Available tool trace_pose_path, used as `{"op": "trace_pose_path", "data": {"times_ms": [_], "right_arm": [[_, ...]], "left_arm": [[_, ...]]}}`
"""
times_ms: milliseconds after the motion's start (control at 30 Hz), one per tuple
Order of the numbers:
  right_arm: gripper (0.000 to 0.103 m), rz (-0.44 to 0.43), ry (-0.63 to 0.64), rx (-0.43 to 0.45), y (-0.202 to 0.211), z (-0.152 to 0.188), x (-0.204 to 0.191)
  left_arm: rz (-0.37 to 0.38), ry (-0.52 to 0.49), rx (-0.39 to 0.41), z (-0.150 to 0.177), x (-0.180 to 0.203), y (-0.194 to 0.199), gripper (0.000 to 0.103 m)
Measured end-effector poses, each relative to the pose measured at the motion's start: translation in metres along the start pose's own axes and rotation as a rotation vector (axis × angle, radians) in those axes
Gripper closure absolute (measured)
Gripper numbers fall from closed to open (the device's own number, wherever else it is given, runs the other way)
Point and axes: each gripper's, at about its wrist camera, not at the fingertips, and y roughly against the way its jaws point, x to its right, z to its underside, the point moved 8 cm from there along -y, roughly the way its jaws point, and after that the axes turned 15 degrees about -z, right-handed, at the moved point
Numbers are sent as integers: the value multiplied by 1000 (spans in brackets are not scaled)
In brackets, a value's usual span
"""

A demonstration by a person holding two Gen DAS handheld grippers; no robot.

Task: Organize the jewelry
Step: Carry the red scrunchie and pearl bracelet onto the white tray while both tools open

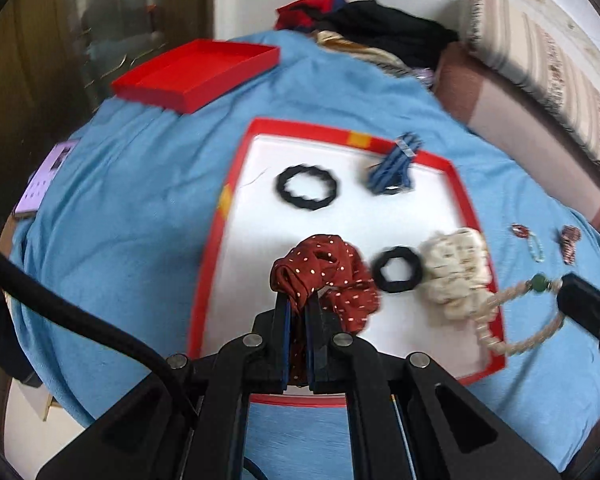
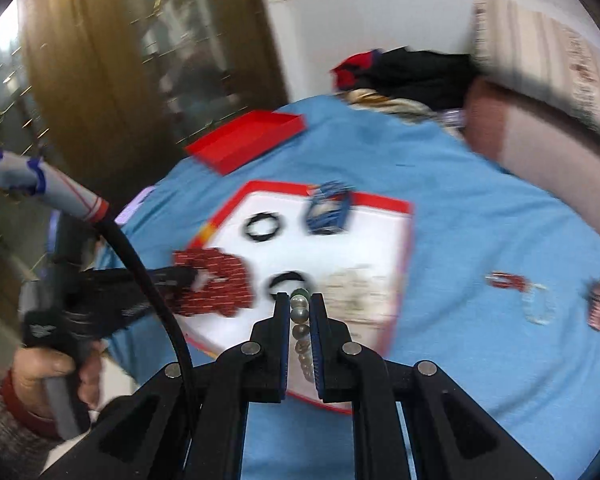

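Two black hair ties (image 1: 307, 188) (image 1: 397, 269), two scrunchies (image 1: 327, 270) (image 1: 456, 270), one bead bracelet (image 1: 520, 320) and two red trays (image 1: 196, 76) (image 1: 216, 248) are counted.

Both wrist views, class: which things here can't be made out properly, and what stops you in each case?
- Small trinkets on the blue cloth, right wrist view: motion blur hides what they are.
- Bead bracelet, left wrist view: its far end is hidden behind the right gripper.
- Red spotted scrunchie: its lower part is hidden inside the left gripper.
- Clothes pile: individual garments are indistinguishable.
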Motion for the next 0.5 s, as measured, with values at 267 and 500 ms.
{"op": "trace_pose_path", "data": {"times_ms": [267,500], "right_arm": [[93,-76,-136,-78,-64,20,14],[93,-25,-217,-123,-75,44,53]], "left_arm": [[-28,48,-42,3,-21,-23,97],[-40,66,-53,0,-28,-32,97]]}}
